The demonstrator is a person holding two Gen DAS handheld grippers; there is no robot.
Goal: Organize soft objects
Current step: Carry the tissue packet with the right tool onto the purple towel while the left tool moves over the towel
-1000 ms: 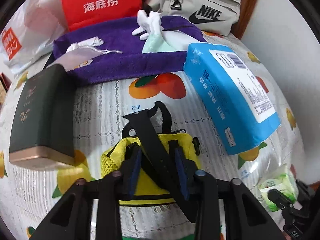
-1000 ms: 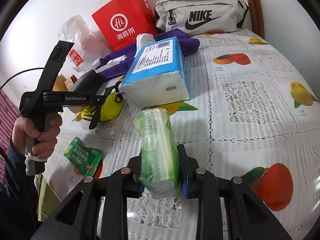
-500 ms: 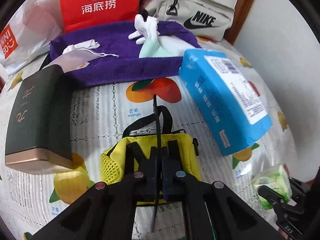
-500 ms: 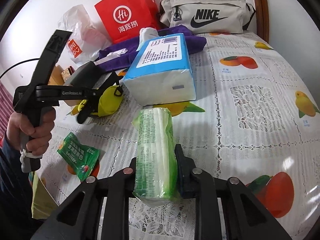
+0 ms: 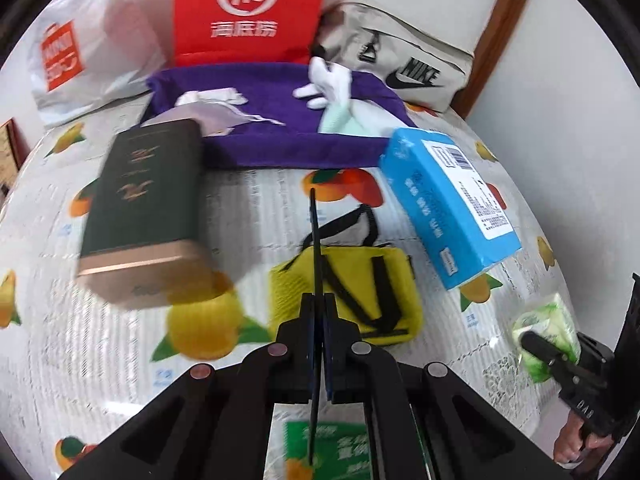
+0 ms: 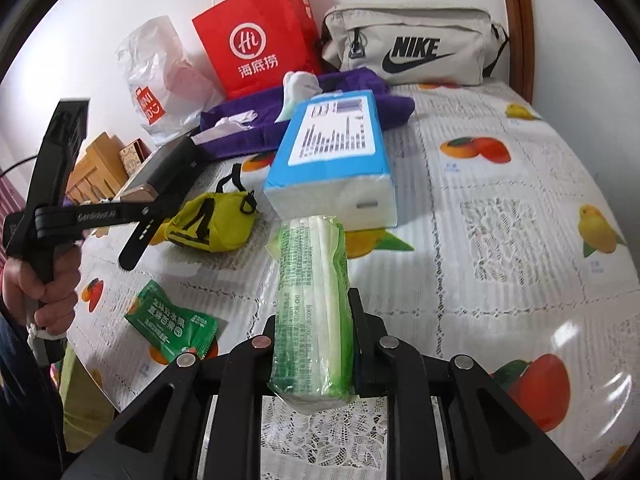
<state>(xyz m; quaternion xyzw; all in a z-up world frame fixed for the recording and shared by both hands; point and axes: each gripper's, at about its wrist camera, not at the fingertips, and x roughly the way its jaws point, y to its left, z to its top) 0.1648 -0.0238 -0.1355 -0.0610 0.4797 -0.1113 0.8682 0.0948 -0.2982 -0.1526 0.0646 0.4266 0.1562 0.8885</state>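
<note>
Lifted clear of the yellow fabric pouch (image 5: 360, 284), the thin black strap (image 5: 316, 256) now hangs clenched in the left claw (image 5: 319, 312).
Right claw (image 6: 316, 344) grips the green plastic-wrapped tissue pack (image 6: 312, 300) above the fruit-print bed cover (image 6: 500, 208). Pinch straps firmly and carry them slowly. Readable: "NIKE" on the beige waist bag (image 6: 412, 48), "Hi" on the red paper bag (image 6: 256, 44).

Your left gripper (image 5: 319, 344) was matte black with round copper-coloured rivets and blue finger pads. Your right gripper (image 6: 316, 344) matched it. Bare skin showed on your left hand (image 6: 40, 280).
</note>
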